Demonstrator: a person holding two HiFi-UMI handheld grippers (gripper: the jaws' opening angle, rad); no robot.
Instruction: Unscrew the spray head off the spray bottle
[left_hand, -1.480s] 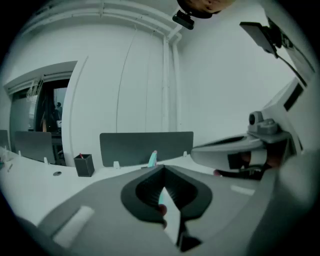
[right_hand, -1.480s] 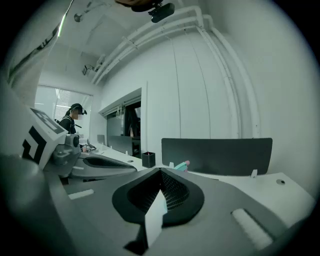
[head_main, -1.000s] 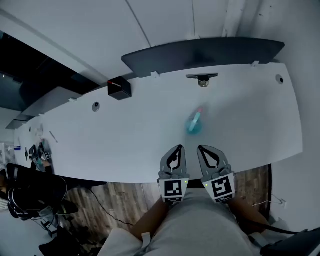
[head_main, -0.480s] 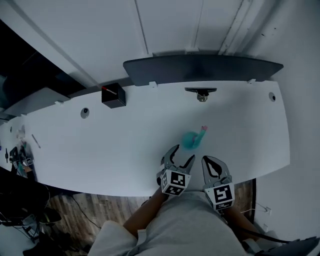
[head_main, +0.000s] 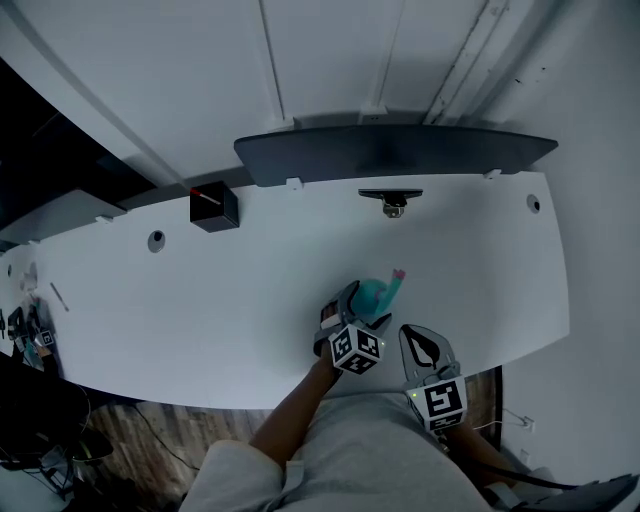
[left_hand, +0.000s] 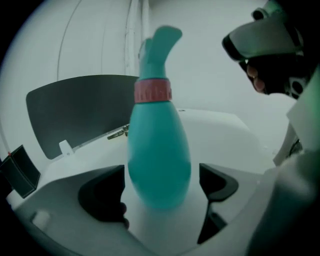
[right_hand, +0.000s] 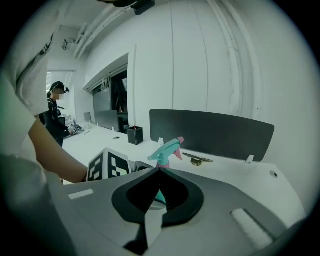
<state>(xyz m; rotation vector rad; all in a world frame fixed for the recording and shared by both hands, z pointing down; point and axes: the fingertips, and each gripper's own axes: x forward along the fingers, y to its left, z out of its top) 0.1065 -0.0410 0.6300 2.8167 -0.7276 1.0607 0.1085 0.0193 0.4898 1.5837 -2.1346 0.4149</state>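
Note:
A teal spray bottle (head_main: 376, 292) with a pink collar (left_hand: 152, 91) and a teal spray head (left_hand: 161, 44) stands upright on the white table (head_main: 200, 300). My left gripper (head_main: 360, 308) reaches around its lower body. Its jaws have just been opening and stand wide, one on each side of the bottle (left_hand: 160, 160), with a gap showing at both pads. My right gripper (head_main: 424, 348) is shut and holds nothing, close to the table's front edge and right of the left one. In the right gripper view the spray head (right_hand: 167, 149) rises just beyond the shut tips (right_hand: 159, 171).
A black box (head_main: 213, 206) stands at the back left. A dark divider panel (head_main: 390, 150) runs along the table's far edge, with a metal clamp (head_main: 392, 200) in front of it. Cable holes (head_main: 156, 240) sit left and right. A person (right_hand: 57, 112) stands far off.
My left gripper has moved forward and down to the bottle, and its jaws have gone from shut to wide open around it. The right gripper has shifted only slightly and stays shut.

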